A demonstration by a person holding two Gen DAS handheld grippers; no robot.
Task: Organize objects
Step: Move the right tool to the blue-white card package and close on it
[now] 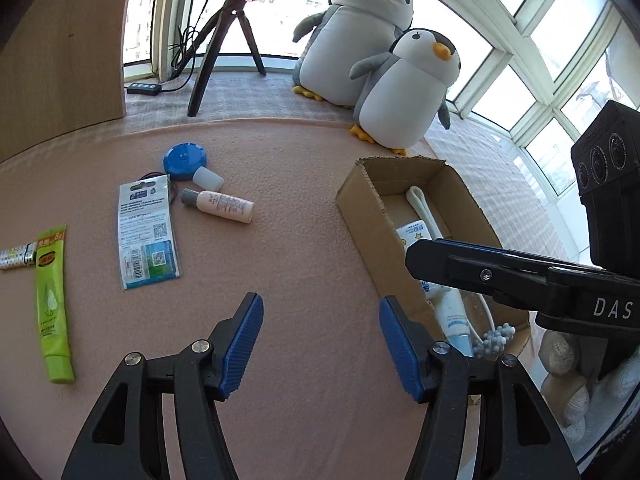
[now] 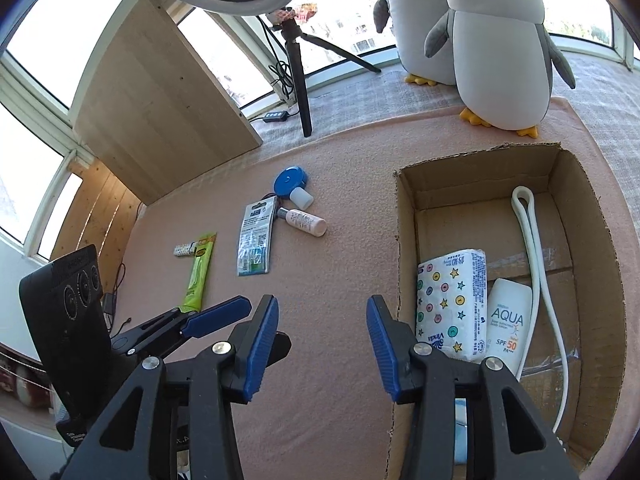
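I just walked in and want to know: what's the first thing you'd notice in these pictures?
Two big plush penguins sit at the back by the window, the smaller one in front. Near them, on the pink mat, stands an open cardboard box holding a star-patterned tissue pack and an AQUA sunscreen bottle. Left of the box, a green tube lies loose.

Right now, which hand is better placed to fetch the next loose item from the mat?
Left, probably. Its open tool faces the flat blue-and-white packet and the green tube, while the right tool, also open, sits beside the cardboard box.
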